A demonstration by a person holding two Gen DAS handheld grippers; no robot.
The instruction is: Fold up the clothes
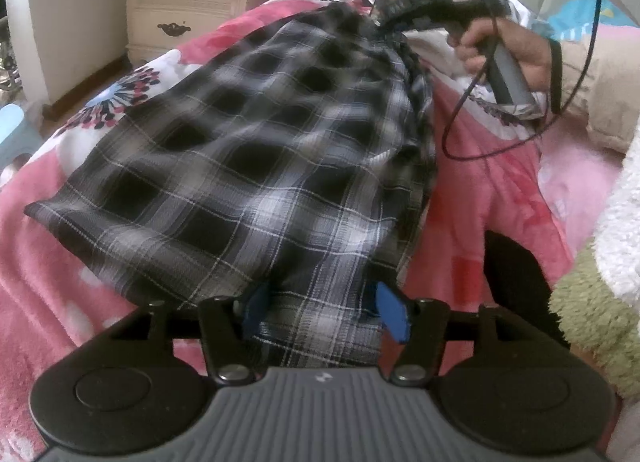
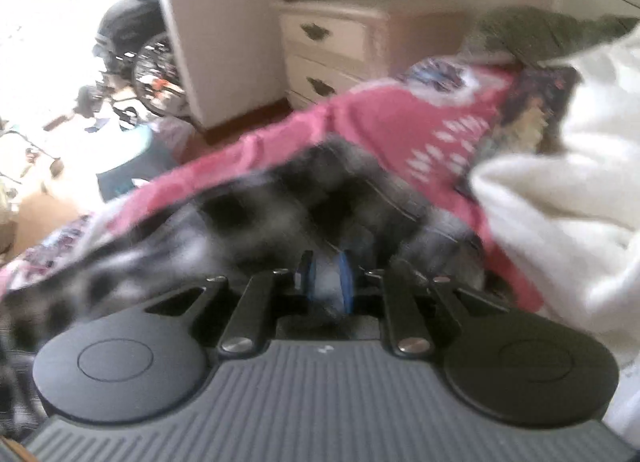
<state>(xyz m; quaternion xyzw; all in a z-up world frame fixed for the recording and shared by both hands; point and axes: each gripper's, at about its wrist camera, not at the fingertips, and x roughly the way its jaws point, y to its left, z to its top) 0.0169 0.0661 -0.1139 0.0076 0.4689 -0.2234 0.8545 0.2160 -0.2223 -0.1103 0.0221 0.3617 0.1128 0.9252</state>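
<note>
The plaid garment point(image 1: 248, 150) lies spread across the bed point(image 1: 480, 230), soft and light. The left hand-held gripper point(image 1: 324, 312) straddles its near hem, parted, while the right hand-held gripper point(image 2: 325, 276) pinches the far edge; hems suit gripping.

One plaid garment point(image 1: 240, 150) on one bed with a pink floral blanket point(image 1: 480, 198). One cream nightstand point(image 1: 188, 2) with two drawers. Two claws: left claw point(image 1: 324, 314), right claw point(image 2: 325, 277). One white garment point(image 2: 560, 182). One hand point(image 1: 516, 50). One black cable point(image 1: 472, 118).
</note>
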